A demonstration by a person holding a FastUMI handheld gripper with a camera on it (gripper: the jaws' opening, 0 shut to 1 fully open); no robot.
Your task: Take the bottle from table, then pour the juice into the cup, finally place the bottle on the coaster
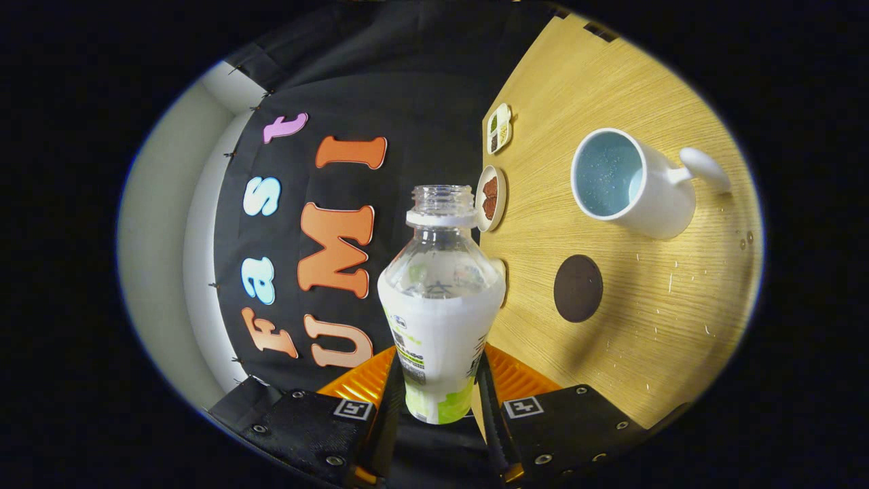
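Observation:
My gripper [440, 380] is shut on a clear plastic bottle [440, 299] with a white and green label and no cap; both fingers press its lower body. The whole view is rolled sideways, so the wooden table [652, 326] runs up the right side. The bottle's open neck points along the view's upward direction. A white mug [635, 183] with a pale blue inside lies beyond the bottle and off to its right, its mouth facing me. A round dark brown coaster [578, 288] sits on the table between the fingers and the mug.
Two small dishes sit at the table's far edge: a round one with brown bits [490, 198] beside the bottle's neck and a divided one [499, 128] farther off. Small white specks and a few droplets dot the wood near the mug's handle [706, 168].

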